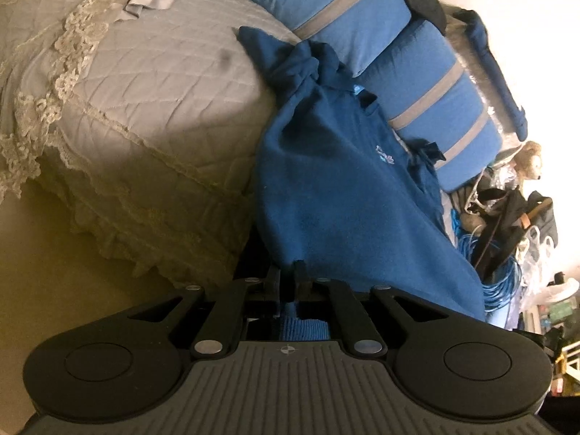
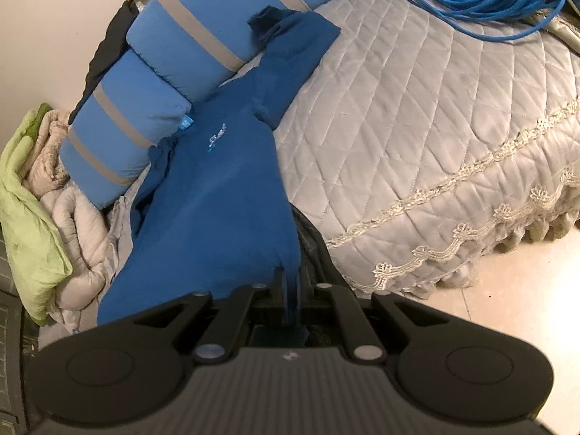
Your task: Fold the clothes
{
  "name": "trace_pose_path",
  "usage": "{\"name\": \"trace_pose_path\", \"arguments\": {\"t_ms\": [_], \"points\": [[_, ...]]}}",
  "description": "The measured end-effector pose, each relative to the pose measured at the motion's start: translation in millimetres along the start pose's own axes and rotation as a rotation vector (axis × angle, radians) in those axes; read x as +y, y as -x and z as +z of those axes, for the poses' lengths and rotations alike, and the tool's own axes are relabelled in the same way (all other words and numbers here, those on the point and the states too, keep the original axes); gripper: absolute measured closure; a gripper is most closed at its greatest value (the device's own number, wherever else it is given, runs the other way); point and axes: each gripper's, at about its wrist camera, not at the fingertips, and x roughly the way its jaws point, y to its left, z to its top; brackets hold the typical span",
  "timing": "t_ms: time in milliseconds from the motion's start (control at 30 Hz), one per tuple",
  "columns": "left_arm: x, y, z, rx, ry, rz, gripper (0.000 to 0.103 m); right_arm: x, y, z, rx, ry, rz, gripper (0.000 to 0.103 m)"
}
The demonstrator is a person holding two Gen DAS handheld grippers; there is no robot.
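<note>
Across a bed covered by a grey quilted bedspread with cream lace trim [image 2: 435,127], a dark blue long-sleeved sweater [image 2: 217,195] lies stretched toward blue pillows with grey stripes [image 2: 156,72] — a coil of bright blue cable [image 2: 489,3] sits at the far corner, pale floor tiles [image 2: 507,308] below. Both tools pinch the sweater's hem: the left gripper [image 1: 290,279] has its fingers clenched on the fabric, and the right gripper [image 2: 290,290] likewise — cloth bunched between closed jaws.
</note>
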Motion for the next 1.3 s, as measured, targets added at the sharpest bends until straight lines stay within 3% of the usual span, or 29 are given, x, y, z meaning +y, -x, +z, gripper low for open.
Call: {"name": "trace_pose_path", "arguments": {"t_ms": [167, 300, 567, 600, 633, 667, 700, 733, 767, 967, 1100, 1300], "points": [[-5, 20, 1, -0.114, -0.061, 0.032, 0.049, -3, -6, 2, 0.008, 0.003, -0.014, 0.099], [-10, 38, 5, -0.225, -0.071, 0.041, 0.042, -4, -7, 4, 0.007, -0.004, -0.012, 0.099], [-29, 47, 20, -0.318, -0.108, 0.059, 0.036, 3, -7, 5, 0.01, 0.078, 0.002, 0.095], [-34, 47, 22, -0.324, -0.124, 0.065, 0.036, 7, -5, 6, 0.001, 0.103, 0.009, 0.091], [-38, 48, 25, -0.33, -0.141, 0.069, 0.035, 11, -1, 7, -0.011, 0.128, 0.017, 0.079], [-42, 49, 27, -0.337, -0.158, 0.071, 0.034, 14, 2, 9, -0.026, 0.148, 0.017, 0.052], [-47, 51, 30, -0.345, -0.175, 0.07, 0.034, 18, 6, 12, -0.047, 0.168, 0.015, 0.04], [-51, 53, 33, -0.353, -0.192, 0.069, 0.033, 22, 9, 16, -0.068, 0.189, 0.014, 0.017], [-55, 55, 36, -0.361, -0.21, 0.068, 0.033, 26, 14, 19, -0.099, 0.21, 0.015, 0.007], [-80, 57, 49, -0.406, -0.293, 0.042, 0.028, 38, 15, 46, -0.164, 0.24, 0.064, 0.007], [-87, 52, 54, -0.414, -0.303, 0.027, 0.028, 28, -13, 57, -0.121, 0.176, 0.094, 0.013], [-95, 45, 59, -0.417, -0.313, 0.007, 0.028, 1, -56, 67, -0.027, 0.01, 0.174, 0.049]]}}
